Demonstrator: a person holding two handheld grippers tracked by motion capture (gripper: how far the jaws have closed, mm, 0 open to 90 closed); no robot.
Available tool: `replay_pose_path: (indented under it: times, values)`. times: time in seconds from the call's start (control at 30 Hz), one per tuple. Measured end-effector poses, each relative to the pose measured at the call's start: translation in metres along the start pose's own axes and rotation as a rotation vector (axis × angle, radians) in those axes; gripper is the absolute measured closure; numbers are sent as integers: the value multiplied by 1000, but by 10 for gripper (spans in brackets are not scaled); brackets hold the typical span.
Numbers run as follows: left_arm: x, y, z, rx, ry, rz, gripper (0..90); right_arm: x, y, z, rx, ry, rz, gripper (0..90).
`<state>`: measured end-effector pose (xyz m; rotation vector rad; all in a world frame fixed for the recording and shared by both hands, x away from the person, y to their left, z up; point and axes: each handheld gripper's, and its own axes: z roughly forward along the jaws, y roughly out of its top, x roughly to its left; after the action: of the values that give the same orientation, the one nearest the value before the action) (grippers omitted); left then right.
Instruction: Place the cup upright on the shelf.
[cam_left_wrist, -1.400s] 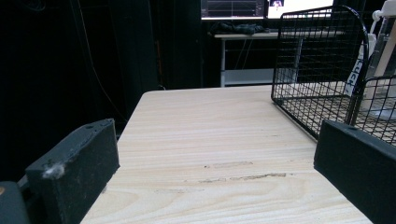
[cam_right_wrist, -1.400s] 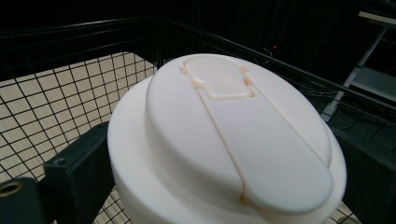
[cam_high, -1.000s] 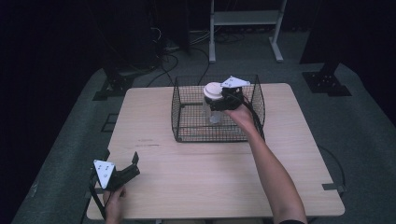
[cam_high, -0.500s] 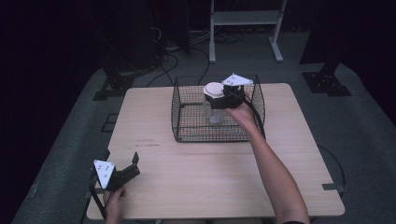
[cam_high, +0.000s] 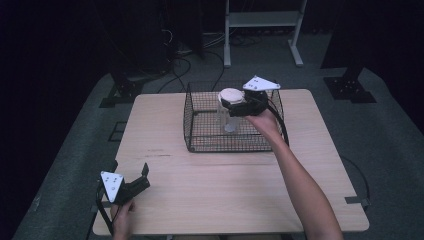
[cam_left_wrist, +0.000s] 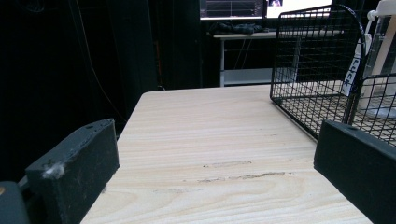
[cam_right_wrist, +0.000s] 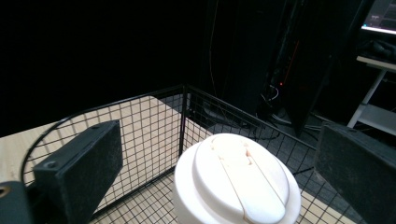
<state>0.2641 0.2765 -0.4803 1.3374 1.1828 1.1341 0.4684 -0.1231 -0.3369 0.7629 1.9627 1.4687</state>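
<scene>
A clear jar (cam_high: 227, 119) with a white lid (cam_right_wrist: 238, 179) stands upright inside a black wire basket (cam_high: 200, 146) at the back middle of the wooden table (cam_high: 225, 190). My right gripper (cam_high: 233, 103) hovers at lid height, open. Its jaws stand wide on either side of the lid, with a gap on each side. At the table's front left corner my left gripper (cam_high: 130, 169) is held low over the wood, open, with nothing between its jaws. In the left gripper view (cam_left_wrist: 219, 140) the basket (cam_left_wrist: 317, 56) and the jar (cam_left_wrist: 379, 88) are seen far ahead to the right.
The basket's wire walls (cam_right_wrist: 154, 126) rise close around the jar. A white metal rack (cam_high: 262, 22) and cables lie on the dark floor behind the table. Bare wood stretches from the basket to the front edge.
The right gripper has drifted slightly up and to the right above the lid. The jar and the left gripper have stayed put.
</scene>
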Motion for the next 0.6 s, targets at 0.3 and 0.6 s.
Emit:
replay_pose_path:
  times: [0.3, 0.6]
  values:
    - [0, 0, -1, -1, 0, 2, 0, -6, 4, -25, -6, -6, -5, 6]
    - [0, 0, -1, -1, -2, -1, 0, -8, 5, -42, -34, -20, 5, 6]
